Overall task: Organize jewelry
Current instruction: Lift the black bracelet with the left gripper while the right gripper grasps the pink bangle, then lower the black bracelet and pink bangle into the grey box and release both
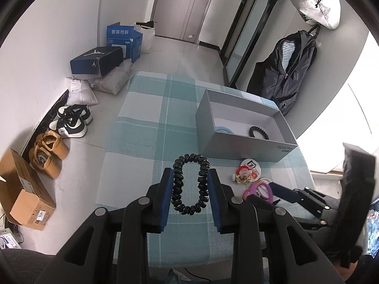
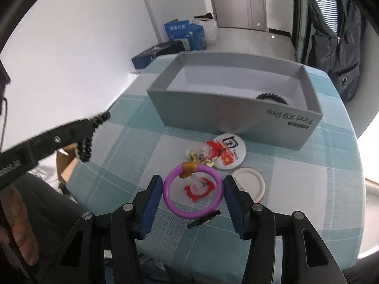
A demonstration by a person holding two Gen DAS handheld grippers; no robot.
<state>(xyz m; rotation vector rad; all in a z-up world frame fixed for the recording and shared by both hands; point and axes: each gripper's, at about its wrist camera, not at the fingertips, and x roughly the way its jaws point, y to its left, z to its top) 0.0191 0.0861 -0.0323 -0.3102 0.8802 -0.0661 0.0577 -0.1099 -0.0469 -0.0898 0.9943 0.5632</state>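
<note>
At the centre of the left wrist view, the left gripper (image 1: pixel 191 177) pinches a black coil hair tie (image 1: pixel 191 185), squeezed into an oval whose long axis runs up the frame along the fingers. Low in the right wrist view, the right gripper (image 2: pixel 193 190) straddles a purple ring (image 2: pixel 193 195) lying flat on the checked tablecloth (image 2: pixel 132 146); whether its pads touch it I cannot tell. The grey box (image 2: pixel 236 118) sits above.

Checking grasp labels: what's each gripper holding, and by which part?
Left gripper: black spiral hair tie, squeezed across its sides. Right gripper: straddles purple ring, grip unclear.
</note>
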